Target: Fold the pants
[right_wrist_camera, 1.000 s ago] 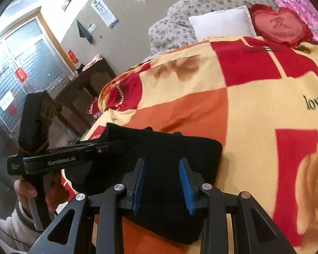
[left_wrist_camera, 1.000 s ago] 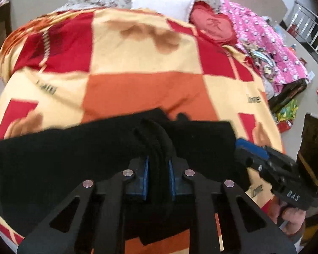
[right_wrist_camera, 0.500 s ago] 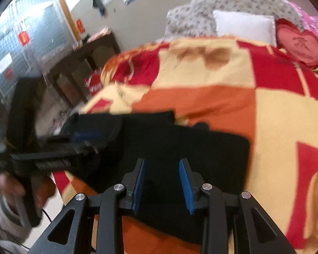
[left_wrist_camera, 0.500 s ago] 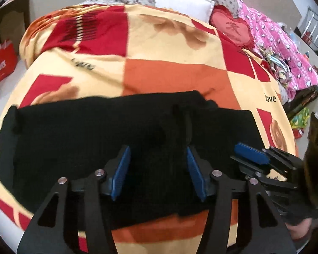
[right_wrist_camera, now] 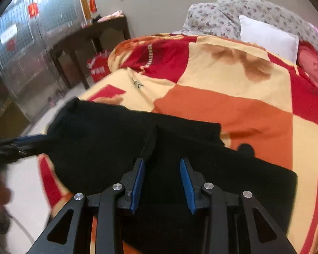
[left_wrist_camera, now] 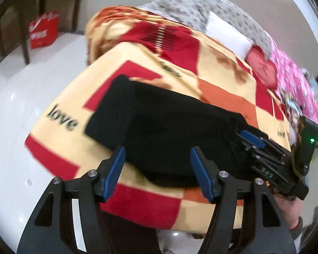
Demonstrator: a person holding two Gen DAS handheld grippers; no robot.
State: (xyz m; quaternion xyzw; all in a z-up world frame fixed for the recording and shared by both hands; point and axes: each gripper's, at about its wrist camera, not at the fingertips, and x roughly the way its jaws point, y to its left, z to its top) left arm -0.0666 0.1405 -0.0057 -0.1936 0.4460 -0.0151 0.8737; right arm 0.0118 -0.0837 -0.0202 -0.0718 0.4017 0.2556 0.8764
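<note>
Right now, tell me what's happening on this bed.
A person with a handheld gripper in each hand is folding black pants on a checked red, orange and yellow blanket. The pants lie flat, partly folded. The left gripper and right gripper are both open above the fabric, gripping nothing.

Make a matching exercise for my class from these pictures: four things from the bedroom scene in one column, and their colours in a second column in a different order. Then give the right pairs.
Column one:
1. pants
2. pillow
3. heart cushion
4. pads of the left claw

Column two:
A. blue
B. white
C. black
D. red

Right pairs: 1-C, 2-B, 3-D, 4-A.

The pants lie folded on the checked blanket; the pillow and heart cushion sit at the far end of the bed.
</note>
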